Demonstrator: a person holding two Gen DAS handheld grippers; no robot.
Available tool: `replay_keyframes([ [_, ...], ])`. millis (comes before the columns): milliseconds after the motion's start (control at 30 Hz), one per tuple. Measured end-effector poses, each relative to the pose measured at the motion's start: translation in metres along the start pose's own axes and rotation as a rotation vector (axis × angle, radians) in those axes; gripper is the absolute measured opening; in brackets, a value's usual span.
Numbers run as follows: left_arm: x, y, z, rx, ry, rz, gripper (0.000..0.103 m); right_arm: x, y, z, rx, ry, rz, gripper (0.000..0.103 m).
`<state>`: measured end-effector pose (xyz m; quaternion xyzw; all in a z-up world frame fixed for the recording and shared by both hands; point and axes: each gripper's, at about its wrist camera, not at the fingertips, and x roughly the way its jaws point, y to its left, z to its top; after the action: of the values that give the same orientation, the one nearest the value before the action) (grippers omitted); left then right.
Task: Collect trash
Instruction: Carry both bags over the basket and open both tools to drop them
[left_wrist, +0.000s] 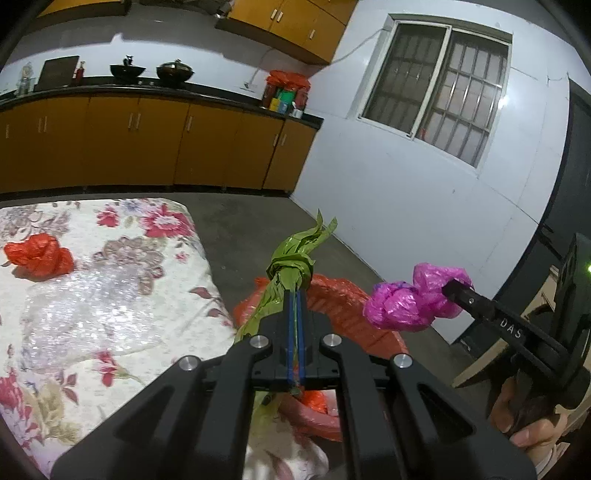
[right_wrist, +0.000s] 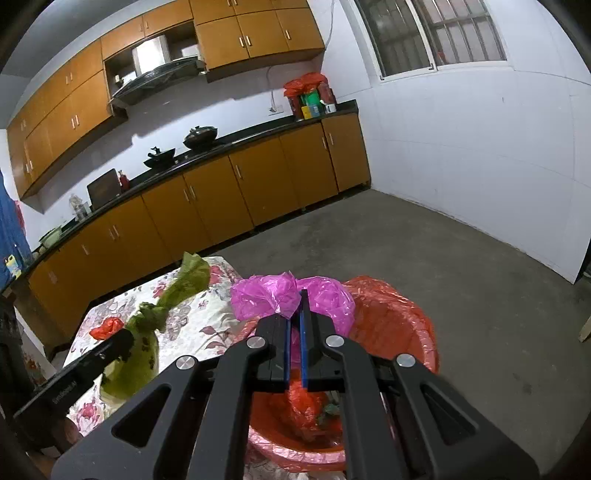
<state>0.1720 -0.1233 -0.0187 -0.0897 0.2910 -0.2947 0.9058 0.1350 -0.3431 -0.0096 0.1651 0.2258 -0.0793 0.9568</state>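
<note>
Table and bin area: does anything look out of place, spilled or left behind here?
One red bag lies knotted on the floral tablecloth, not yet collected, beside a clear crumpled plastic sheet. The left claw holds a green bag and the right claw a pink bag, near the red-lined bin. Nothing is spilled.

"DAS" on right gripper (left_wrist: 452, 290) finger

A home kitchen: orange cabinets (right_wrist: 207, 206), black countertop (right_wrist: 236, 142) with woks (right_wrist: 200, 136) (range hood (right_wrist: 159, 79) above).

open floor (right_wrist: 461, 266) right, table (right_wrist: 207, 325) edge left
</note>
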Motion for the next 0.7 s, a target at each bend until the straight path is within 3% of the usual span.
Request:
replay_keyframes([
  [567, 0.051, -0.031, -0.008, 0.04, 0.087, -0.068, 0.004, 0.008, -0.012, 0.005, 0.053, -0.011, -0.028, 0.006],
  [667, 0.061, -0.031, -0.011, 0.03, 0.114, -0.069, 0.01, 0.014, -0.019, 0.008, 0.078, 0.006, -0.025, 0.019],
  [700, 0.063, -0.03, -0.013, 0.028, 0.12, -0.067, 0.013, 0.016, -0.02, 0.008, 0.085, 0.012, -0.022, 0.031],
])
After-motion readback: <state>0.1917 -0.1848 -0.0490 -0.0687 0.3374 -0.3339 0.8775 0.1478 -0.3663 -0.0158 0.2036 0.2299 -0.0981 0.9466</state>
